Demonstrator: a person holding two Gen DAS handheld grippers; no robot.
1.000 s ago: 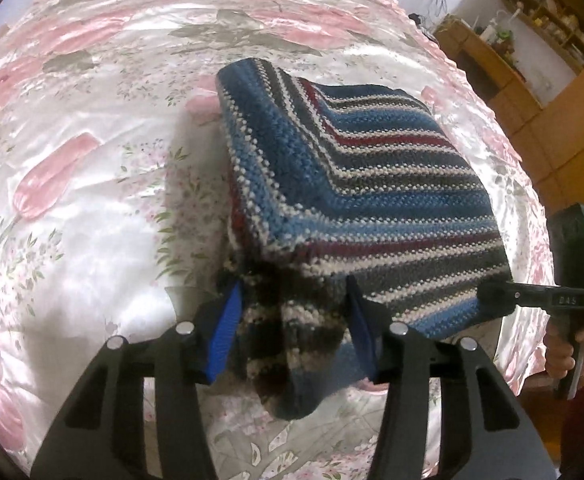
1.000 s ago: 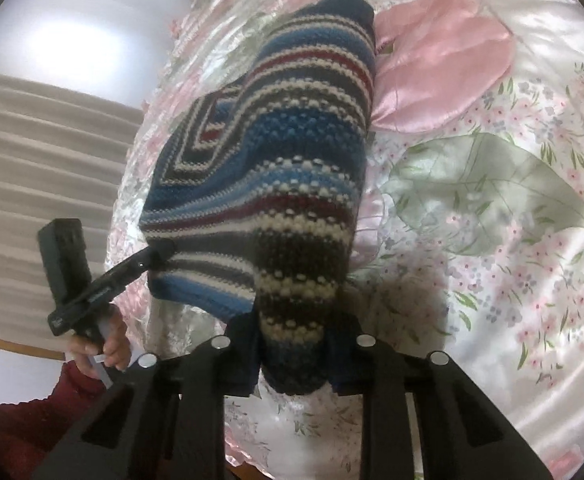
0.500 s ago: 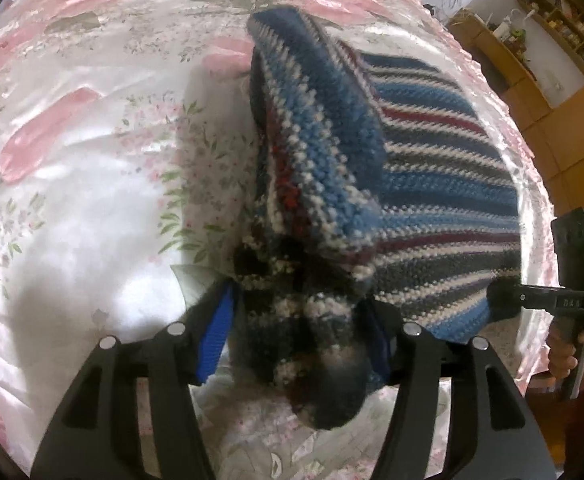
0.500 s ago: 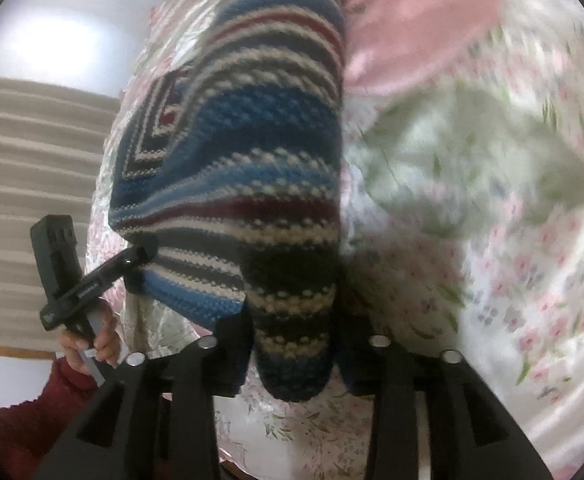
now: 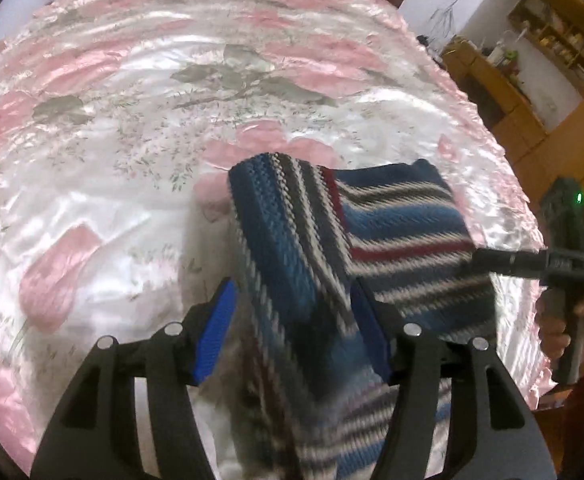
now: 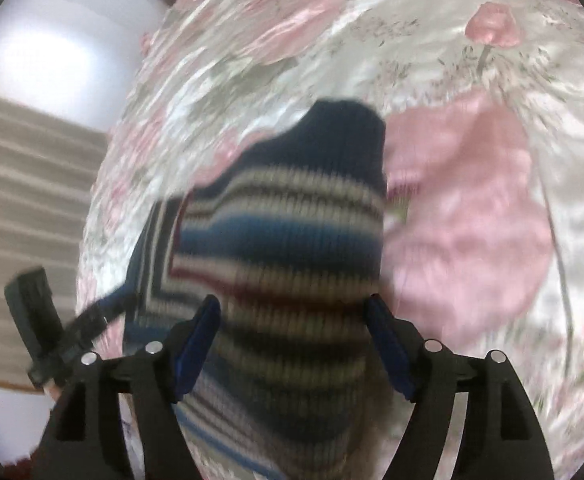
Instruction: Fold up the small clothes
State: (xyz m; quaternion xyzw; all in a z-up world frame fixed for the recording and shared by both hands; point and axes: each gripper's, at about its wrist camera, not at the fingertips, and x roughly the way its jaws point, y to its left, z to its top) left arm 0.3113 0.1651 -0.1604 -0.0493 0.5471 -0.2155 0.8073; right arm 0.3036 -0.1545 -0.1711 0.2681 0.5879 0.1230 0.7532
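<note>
A striped knit sweater (image 5: 404, 232) in blue, white, dark grey and red lies folded on the pink floral bedspread (image 5: 132, 128). One side is doubled over as a narrow band (image 5: 288, 232) that runs towards me. My left gripper (image 5: 292, 328) stands open around the near end of that band, with a gap at its left blue pad (image 5: 216, 324). In the right wrist view the sweater (image 6: 292, 232) is blurred, and my right gripper (image 6: 292, 340) is open with the near edge between its pads. The right gripper (image 5: 488, 260) also shows at the sweater's right edge.
A hand (image 5: 568, 320) in a red sleeve holds the right gripper's handle beyond the bed's right edge. Wooden shelves and cabinets (image 5: 532, 60) stand to the right. A striped curtain (image 6: 20, 200) is off the bed's left side in the right wrist view. The satin bedspread (image 6: 492, 60) stretches far ahead.
The near edge of the sweater was lifted and carried forward over itself. Both grippers' pads now stand wider apart, and the sweater lies lower on the bed. Both views have pulled back.
</note>
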